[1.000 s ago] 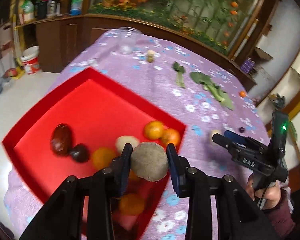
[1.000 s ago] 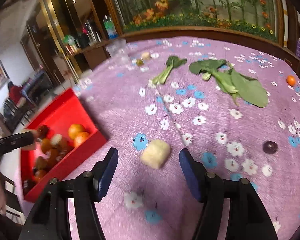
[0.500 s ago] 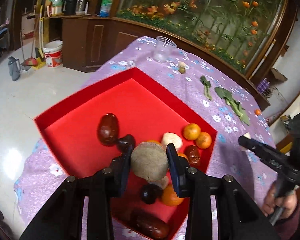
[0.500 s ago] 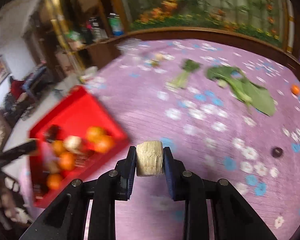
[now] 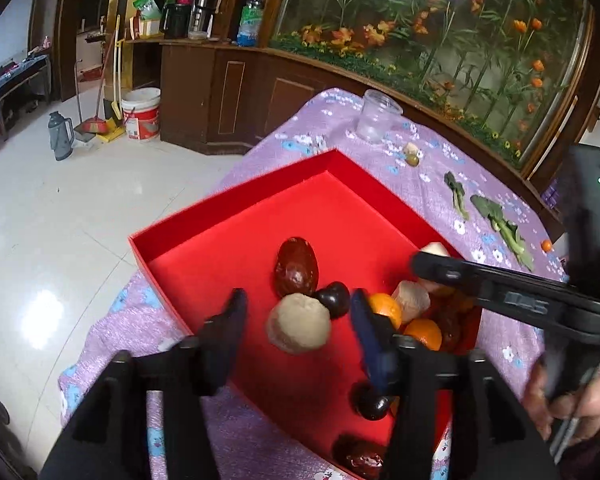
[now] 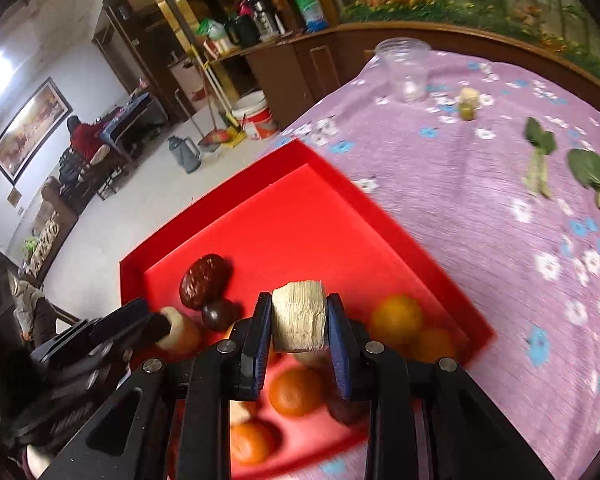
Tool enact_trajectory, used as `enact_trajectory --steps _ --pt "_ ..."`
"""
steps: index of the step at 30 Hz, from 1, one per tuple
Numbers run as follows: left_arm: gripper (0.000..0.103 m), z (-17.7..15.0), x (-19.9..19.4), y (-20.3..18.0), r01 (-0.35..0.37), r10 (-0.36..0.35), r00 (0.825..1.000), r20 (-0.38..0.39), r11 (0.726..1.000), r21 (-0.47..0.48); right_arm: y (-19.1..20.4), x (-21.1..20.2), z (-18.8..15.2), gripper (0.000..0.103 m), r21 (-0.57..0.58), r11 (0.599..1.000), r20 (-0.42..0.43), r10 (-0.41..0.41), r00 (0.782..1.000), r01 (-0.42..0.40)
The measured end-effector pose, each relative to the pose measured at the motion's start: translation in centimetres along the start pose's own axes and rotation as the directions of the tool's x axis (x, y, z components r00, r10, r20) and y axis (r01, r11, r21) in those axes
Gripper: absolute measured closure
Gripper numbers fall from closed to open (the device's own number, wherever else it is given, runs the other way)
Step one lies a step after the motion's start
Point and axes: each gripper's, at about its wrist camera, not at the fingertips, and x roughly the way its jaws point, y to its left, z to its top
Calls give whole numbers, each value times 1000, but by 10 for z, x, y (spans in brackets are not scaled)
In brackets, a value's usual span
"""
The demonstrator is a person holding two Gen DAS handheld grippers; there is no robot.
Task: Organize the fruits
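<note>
A red tray (image 5: pixel 236 216) on the purple flowered cloth holds oranges (image 5: pixel 386 309), dark red dates (image 5: pixel 296 266) and dark round fruits. My left gripper (image 5: pixel 298 322) is open over the tray; a round tan fruit (image 5: pixel 299 323) lies loose between its spread fingers, beside a dark fruit. My right gripper (image 6: pixel 299 322) is shut on a pale ridged fruit chunk (image 6: pixel 299 316) and holds it above the tray (image 6: pixel 308 208), over the oranges (image 6: pixel 396 314). The right gripper also shows in the left wrist view (image 5: pixel 432 258).
A clear plastic cup (image 5: pixel 378 116), a small green fruit (image 5: pixel 412 159) and leafy greens (image 5: pixel 500 224) lie on the cloth beyond the tray. A small orange (image 5: pixel 546 245) sits far right. The table edge and tiled floor are to the left.
My left gripper has opened and let go of the tan fruit in the tray. My right gripper closed on the pale chunk, lifted it off the cloth and carried it left over the tray.
</note>
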Motion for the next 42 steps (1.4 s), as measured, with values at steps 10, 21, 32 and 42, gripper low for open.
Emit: enact_trajectory --steps 10,21,32,42 --pt "32 5 -8 11 -21 21 999 41 1000 0 12 5 2 60 -21 1000 21 -12 1000 13" --pt "21 -2 -19 -23 -116 109 989 103 991 64 -3 -74 -40 43 39 991 211 -132 969 126" --pt "7 -14 -51 -81 -236 209 956 206 965 115 -17 -110 -92 29 86 969 277 -248 928 233" --pt "7 -32 -59 -115 -287 252 944 212 945 156 -14 -128 -127 25 73 965 314 -262 913 252"
